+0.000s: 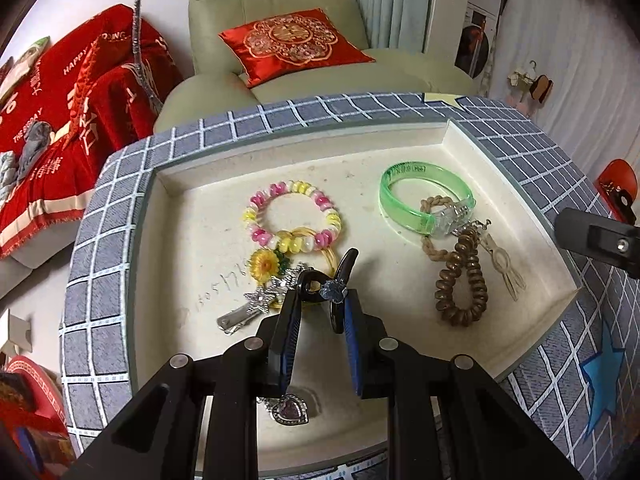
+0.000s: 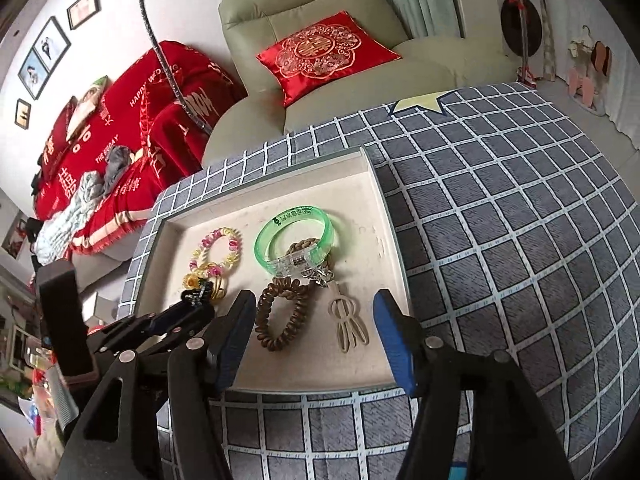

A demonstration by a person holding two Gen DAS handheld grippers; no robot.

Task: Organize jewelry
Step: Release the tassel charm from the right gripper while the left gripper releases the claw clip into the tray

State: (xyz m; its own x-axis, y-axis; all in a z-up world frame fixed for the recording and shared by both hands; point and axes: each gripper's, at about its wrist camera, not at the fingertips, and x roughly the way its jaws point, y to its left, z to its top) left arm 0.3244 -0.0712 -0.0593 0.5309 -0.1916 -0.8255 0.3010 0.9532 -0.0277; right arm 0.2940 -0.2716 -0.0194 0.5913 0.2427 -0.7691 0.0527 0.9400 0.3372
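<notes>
A cream tray (image 1: 400,152) on a grey checked cloth holds the jewelry. My left gripper (image 1: 324,296) is shut on a black hair clip with a blue gem (image 1: 334,290), just above the tray. Beside it lie a pink and yellow bead bracelet (image 1: 294,216), a sunflower piece (image 1: 264,266) and a silver star clip (image 1: 256,304). A heart pendant (image 1: 290,410) lies under the gripper. To the right are a green bangle (image 1: 424,196), a brown coil band (image 1: 462,284) and a beige clip (image 1: 502,260). My right gripper (image 2: 316,322) is open over the tray's near edge, around the coil band (image 2: 280,316) and beige clip (image 2: 348,326).
The checked cloth (image 2: 500,240) covers the table around the tray (image 2: 384,220). A green armchair with a red cushion (image 1: 292,44) stands behind the table. A sofa with a red cover (image 1: 80,92) is at the left. The left gripper (image 2: 192,304) shows at the tray's left in the right wrist view.
</notes>
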